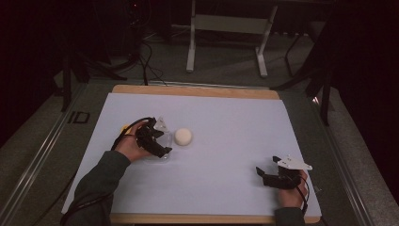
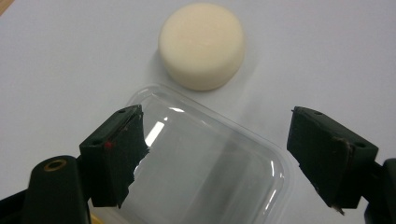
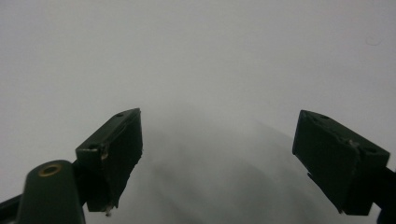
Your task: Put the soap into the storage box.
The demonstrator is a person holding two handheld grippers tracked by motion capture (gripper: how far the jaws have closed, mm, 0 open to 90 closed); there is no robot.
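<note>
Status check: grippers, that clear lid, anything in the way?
Left gripper open over clear lid, not gripping. Right gripper open, empty. Cream puck just beyond lid.

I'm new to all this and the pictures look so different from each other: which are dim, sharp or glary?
High view: dim overall, dark surroundings, only the white table sheet lit. Left gripper view: bright and sharp, white glints on the clear plastic lid, soft shadow beside the cream round block. Right gripper view: grey, hazy surface with a smeared shadow.
</note>
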